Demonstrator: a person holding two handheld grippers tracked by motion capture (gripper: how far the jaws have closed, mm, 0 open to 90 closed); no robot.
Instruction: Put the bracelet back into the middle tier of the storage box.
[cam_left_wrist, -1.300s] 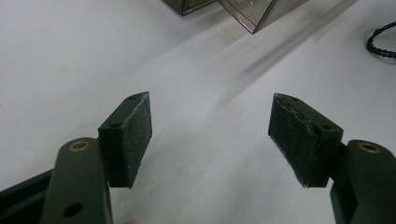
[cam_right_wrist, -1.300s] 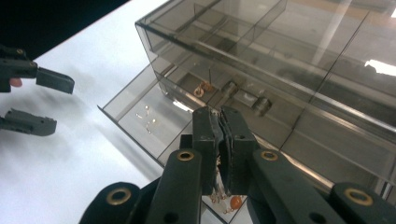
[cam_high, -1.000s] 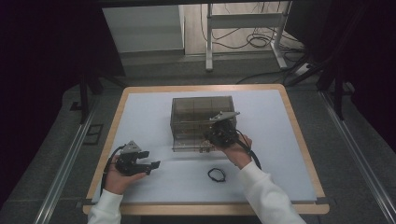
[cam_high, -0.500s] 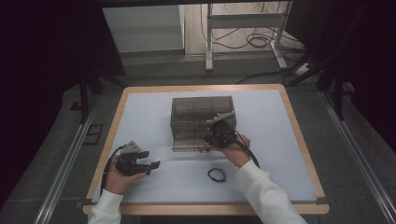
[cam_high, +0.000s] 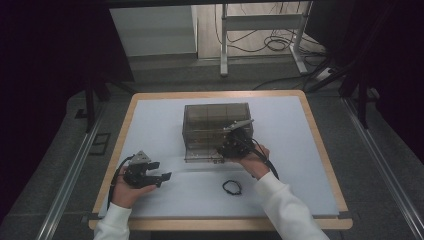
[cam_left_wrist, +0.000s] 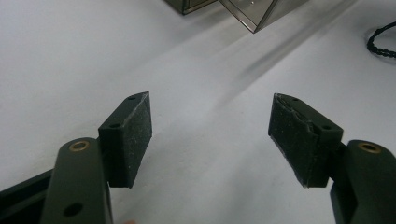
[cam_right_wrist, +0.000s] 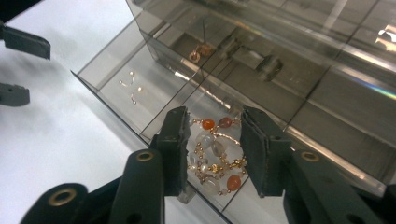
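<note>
- My right gripper (cam_right_wrist: 212, 154) sits at the front of the smoky clear organiser box (cam_high: 216, 122), over its pulled-out drawer (cam_right_wrist: 116, 88).
- Its jaws have just been opening; they stand part-way apart now, with the beaded bracelet (cam_right_wrist: 212, 151) lying in the gap, down in the drawer compartment.
- I can't see either pad pressing on the beads: amber, white and gold ones show between and below the pads.
- In the compartment at ten o'clock of the bracelet, a few small gold bits (cam_right_wrist: 130, 88) lie loose.
- From the high view, that right gripper (cam_high: 231, 146) is at the box's front right corner, roughly five o'clock from the box's middle.
- My left gripper (cam_high: 159, 176) rests on the white desk (cam_high: 150, 120), well apart from the box, at about eight o'clock of it.
- Its jaws are wide open and hold nothing; bare desk shows between the pads (cam_left_wrist: 135, 135).
- A black cord loop (cam_high: 231, 187) lies on the desk at six o'clock of the right gripper, near that wrist, touching nothing.
- In the left gripper view that loop (cam_left_wrist: 383, 42) sits at two o'clock.
</note>
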